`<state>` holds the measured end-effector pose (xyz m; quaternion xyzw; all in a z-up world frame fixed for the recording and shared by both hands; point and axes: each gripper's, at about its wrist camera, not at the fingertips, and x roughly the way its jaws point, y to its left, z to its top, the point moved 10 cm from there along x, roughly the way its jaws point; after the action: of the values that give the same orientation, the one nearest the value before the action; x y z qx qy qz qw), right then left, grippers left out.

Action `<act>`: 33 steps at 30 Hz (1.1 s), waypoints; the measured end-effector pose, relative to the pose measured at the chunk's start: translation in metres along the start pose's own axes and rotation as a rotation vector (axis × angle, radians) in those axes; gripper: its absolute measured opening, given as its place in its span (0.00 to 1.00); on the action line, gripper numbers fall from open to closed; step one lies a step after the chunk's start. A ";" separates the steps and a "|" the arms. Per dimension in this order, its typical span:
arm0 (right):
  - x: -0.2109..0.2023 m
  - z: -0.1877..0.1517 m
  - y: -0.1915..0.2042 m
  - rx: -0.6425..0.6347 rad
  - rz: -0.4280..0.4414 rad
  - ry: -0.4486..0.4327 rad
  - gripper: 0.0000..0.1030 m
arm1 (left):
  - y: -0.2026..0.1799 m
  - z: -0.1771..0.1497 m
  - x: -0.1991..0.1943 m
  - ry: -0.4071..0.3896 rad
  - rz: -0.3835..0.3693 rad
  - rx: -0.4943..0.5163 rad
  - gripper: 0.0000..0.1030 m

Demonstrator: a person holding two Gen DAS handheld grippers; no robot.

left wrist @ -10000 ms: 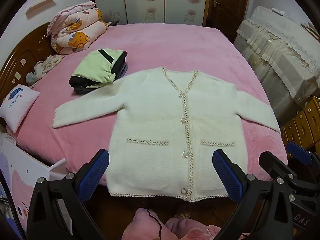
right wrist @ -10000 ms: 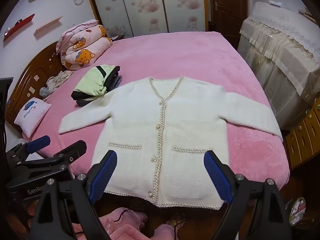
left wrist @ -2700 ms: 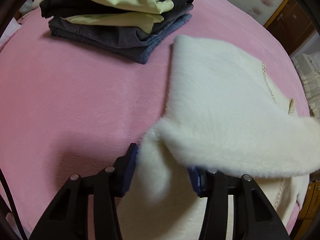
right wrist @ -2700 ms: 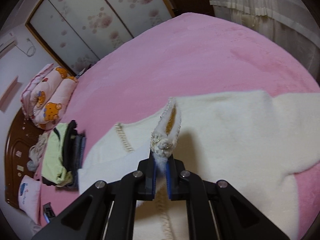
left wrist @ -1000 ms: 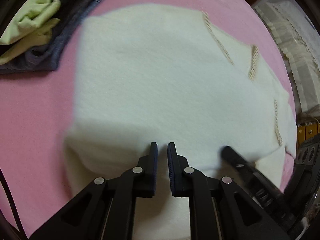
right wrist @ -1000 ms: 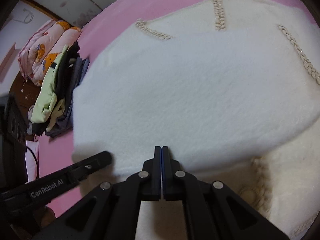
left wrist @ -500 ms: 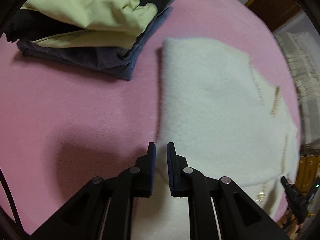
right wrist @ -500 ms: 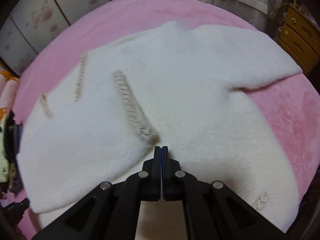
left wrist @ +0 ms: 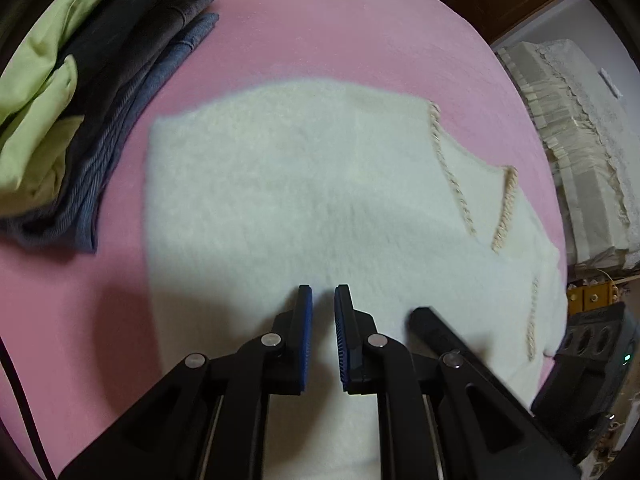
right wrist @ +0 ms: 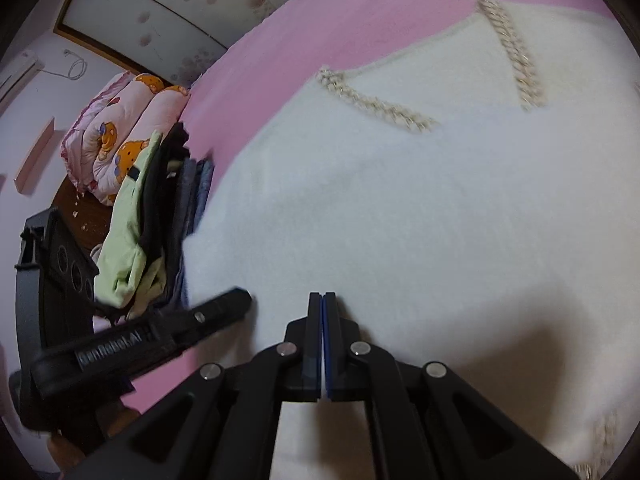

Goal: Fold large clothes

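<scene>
A fluffy white cardigan (left wrist: 300, 180) with braided beige trim lies flat on the pink bed (left wrist: 320, 20), its sleeves folded in over the body. My left gripper (left wrist: 322, 292) hovers over its near half, jaws almost together with only a thin slit and nothing between them. In the right wrist view the cardigan (right wrist: 440, 220) fills the frame, and my right gripper (right wrist: 322, 294) is shut and empty just above it. Each gripper shows in the other's view: the right gripper (left wrist: 418, 314) close beside the left, the left gripper (right wrist: 244, 296) to the right one's left.
A stack of folded clothes (left wrist: 60, 100), light green over dark grey and blue, sits left of the cardigan, also seen as the stack (right wrist: 152, 220). A rolled bear-print quilt (right wrist: 120, 128) lies behind it. Cloth-covered furniture (left wrist: 580, 140) and wooden drawers (left wrist: 592, 296) stand beyond the bed's right edge.
Both grippers have swung sideways over the cardigan: the left moved from its left edge to above its body, the right from the right sleeve toward the left side. Both stayed closed and empty.
</scene>
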<state>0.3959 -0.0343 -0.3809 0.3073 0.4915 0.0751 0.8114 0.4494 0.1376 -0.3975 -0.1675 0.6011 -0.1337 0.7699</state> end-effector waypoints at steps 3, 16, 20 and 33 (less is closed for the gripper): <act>-0.002 0.027 -0.013 0.026 -0.029 -0.058 0.00 | 0.015 0.018 -0.005 -0.071 0.076 -0.022 0.09; -0.123 0.085 -0.202 0.047 -0.403 -0.223 0.00 | 0.041 0.036 -0.016 -0.121 0.257 0.060 0.10; -0.154 0.085 -0.205 0.026 -0.389 -0.233 0.00 | 0.034 0.023 -0.028 -0.176 0.322 -0.024 0.26; -0.228 0.016 -0.234 0.073 -0.302 -0.094 0.09 | -0.106 -0.125 -0.046 -0.151 0.530 -0.006 0.73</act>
<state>0.2521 -0.3249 -0.3380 0.2625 0.4961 -0.0799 0.8238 0.3160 0.0482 -0.3400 -0.0160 0.5654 0.0869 0.8201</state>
